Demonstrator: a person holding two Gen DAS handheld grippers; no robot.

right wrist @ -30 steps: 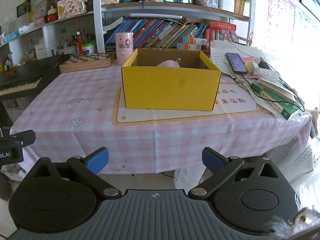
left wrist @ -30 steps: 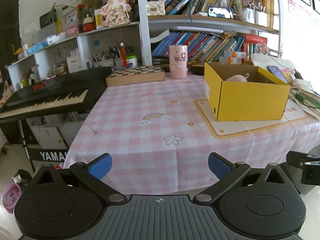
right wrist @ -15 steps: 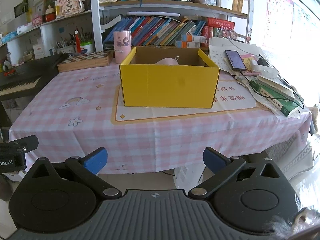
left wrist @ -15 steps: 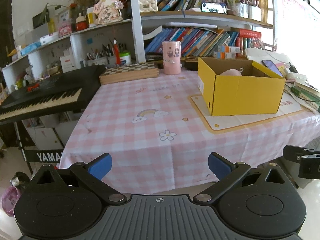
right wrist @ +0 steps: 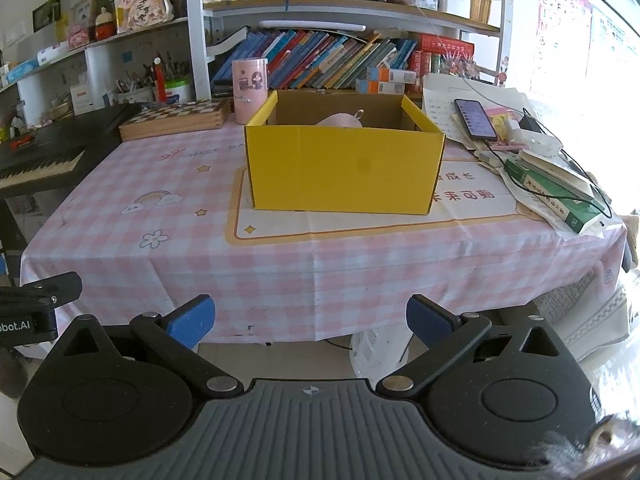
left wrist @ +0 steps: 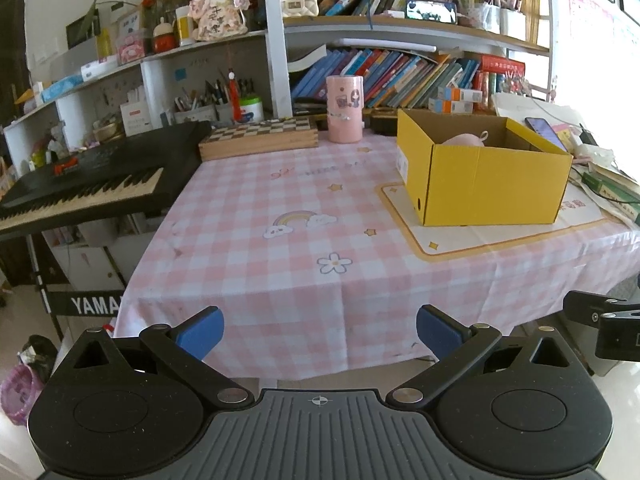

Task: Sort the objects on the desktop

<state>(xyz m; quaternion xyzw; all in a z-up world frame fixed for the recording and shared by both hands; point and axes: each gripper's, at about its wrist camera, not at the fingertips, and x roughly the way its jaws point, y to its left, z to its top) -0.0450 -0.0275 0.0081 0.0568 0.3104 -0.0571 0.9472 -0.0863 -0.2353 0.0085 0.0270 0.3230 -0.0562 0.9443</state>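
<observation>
A yellow cardboard box [left wrist: 492, 184] [right wrist: 344, 168] stands on the pink checked tablecloth [left wrist: 280, 240] [right wrist: 160, 248], with a pale pink object [left wrist: 464, 140] [right wrist: 340, 120] inside it. A pink cylindrical holder [left wrist: 345, 109] [right wrist: 249, 90] stands behind, next to a wooden chessboard box [left wrist: 260, 136] [right wrist: 176, 118]. My left gripper [left wrist: 320, 330] is open and empty, held off the table's front edge. My right gripper [right wrist: 310, 318] is open and empty, also in front of the table, facing the box.
A black keyboard [left wrist: 88, 184] sits left of the table. Bookshelves [left wrist: 400, 72] stand behind. A phone [right wrist: 474, 118], cables, papers and a green book [right wrist: 556, 196] lie at the table's right side. The other gripper's edge shows at the right of the left wrist view [left wrist: 600, 320].
Both grippers have drawn back a little from the table; the box and tabletop look smaller and farther. Both stay open and empty.
</observation>
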